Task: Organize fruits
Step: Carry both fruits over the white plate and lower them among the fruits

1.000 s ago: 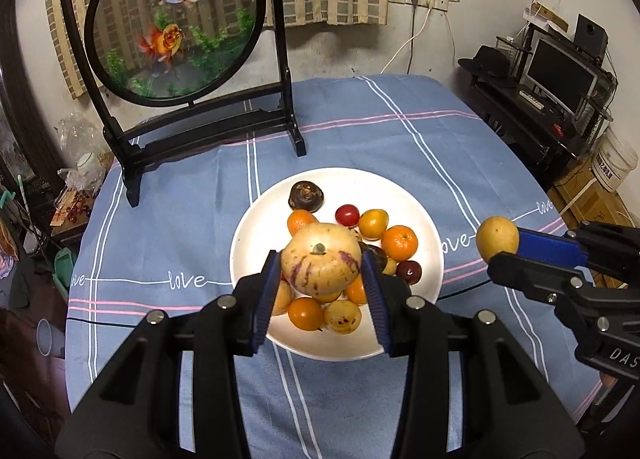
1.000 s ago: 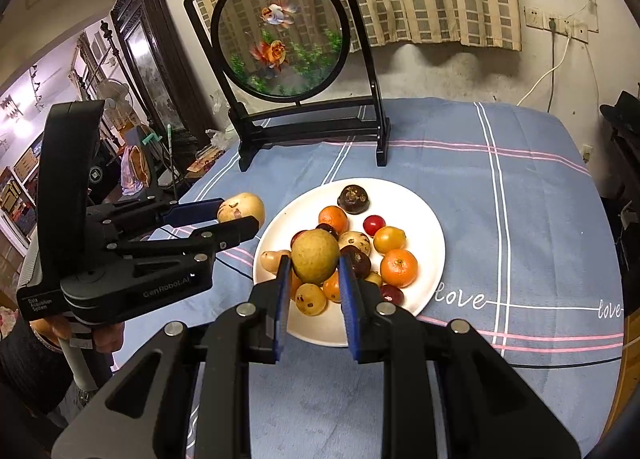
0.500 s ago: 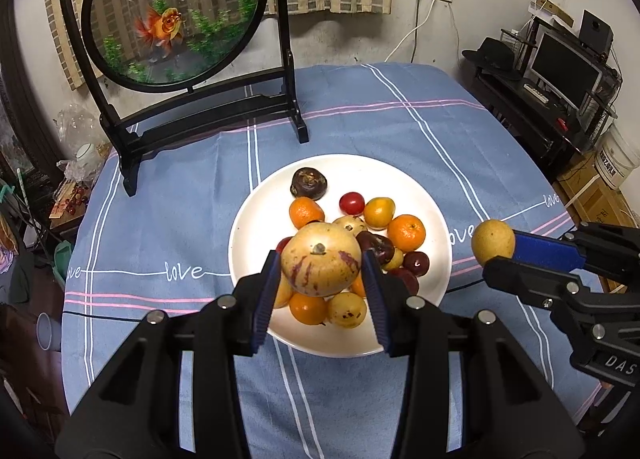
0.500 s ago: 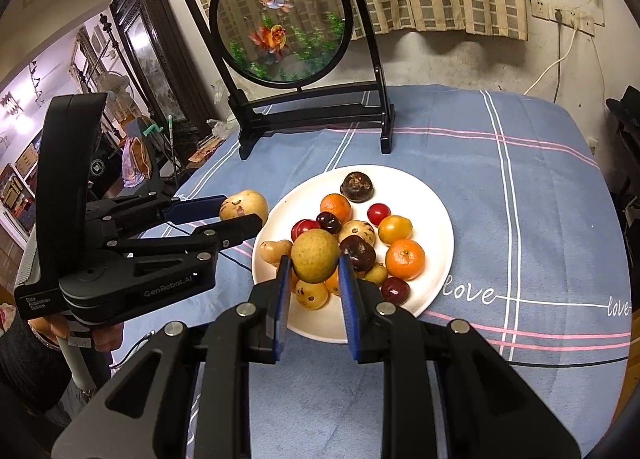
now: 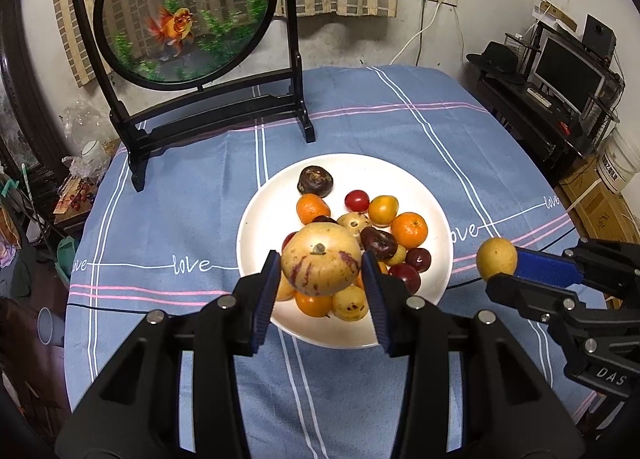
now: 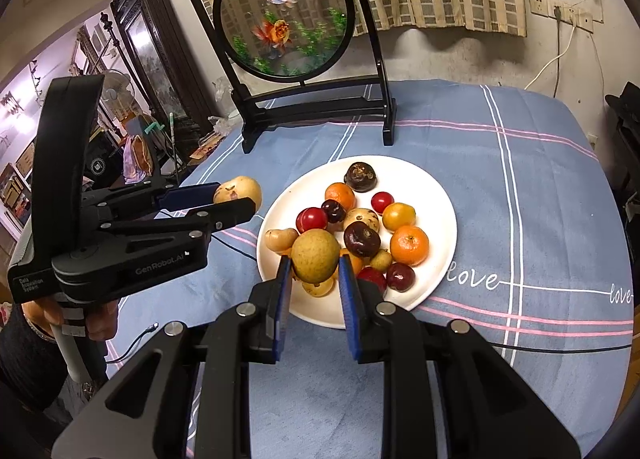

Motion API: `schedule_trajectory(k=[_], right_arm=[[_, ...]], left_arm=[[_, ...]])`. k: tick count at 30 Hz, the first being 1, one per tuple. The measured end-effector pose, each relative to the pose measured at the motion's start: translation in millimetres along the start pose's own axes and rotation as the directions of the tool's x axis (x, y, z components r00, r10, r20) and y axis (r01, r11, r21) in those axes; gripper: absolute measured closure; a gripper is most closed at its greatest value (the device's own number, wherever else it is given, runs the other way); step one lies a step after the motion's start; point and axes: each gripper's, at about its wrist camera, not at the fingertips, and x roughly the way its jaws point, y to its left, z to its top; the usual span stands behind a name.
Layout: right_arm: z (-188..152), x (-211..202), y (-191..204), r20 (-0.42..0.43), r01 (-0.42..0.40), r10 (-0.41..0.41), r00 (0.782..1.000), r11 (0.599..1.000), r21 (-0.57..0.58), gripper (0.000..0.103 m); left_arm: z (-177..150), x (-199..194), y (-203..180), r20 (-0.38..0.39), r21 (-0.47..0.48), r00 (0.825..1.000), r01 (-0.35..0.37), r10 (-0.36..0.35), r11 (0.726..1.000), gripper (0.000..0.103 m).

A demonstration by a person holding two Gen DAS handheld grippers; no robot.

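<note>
Left wrist view: I've got the purple-streaked yellow fruit (image 5: 321, 258) clamped in the left gripper (image 5: 320, 279), lifted over the near edge of the white plate (image 5: 256, 227). My right gripper (image 6: 314, 283) is pinched tight on a small yellow-green fruit (image 6: 315, 255), also above the plate. Looks like mid-carry; next I need a drop spot for each. Both grippers point steeply down at the blue tablecloth (image 5: 360, 123).

Each view is taken from behind a gripper, looking forward and downward along its two fingers, which fill the lower frame. Just beyond the fingertips in both views, the white plate (image 5: 256, 219) (image 6: 444, 195) on the blue tablecloth (image 5: 360, 115) (image 6: 520, 187) is seen close. The goldfish screen (image 5: 184, 15) (image 6: 284, 23) farther ahead is shared.
</note>
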Motion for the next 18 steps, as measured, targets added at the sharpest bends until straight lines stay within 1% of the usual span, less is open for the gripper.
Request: schedule_trajectory(k=[3,7,10,13,18], right_arm=[[0.1,0.3,0.9,0.006,0.015,-0.015,1.000,1.000,0.005,0.079],[3.9,-0.4,3.3,0.028,0.094,-0.094,0.995,0.996,-0.011,0.079],[9.8,1.6,-1.1,0.031,0.096,-0.095,0.995,0.995,-0.008,0.079],[15.7,8.8,-4.0,0.027,0.091,-0.091,0.996,0.996,-0.008,0.079],[25.5,30.1,-8.3,0.002,0.072,-0.072,0.997,0.997,-0.001,0.079]], left_arm=[[-2.3,-2.3,1.1,0.006,-0.005,1.000,-0.002,0.002,1.000,0.061],[-3.6,0.8,14.8,-0.001,-0.039,1.000,-0.026,0.026,0.999,0.061],[-2.1,5.2,26.3,-0.014,-0.065,0.999,-0.039,0.038,0.997,0.061],[3.7,8.6,28.4,-0.015,-0.070,0.999,-0.033,0.032,0.997,0.061],[17.6,22.9,18.1,-0.019,-0.036,0.999,-0.036,0.035,0.999,0.061]])
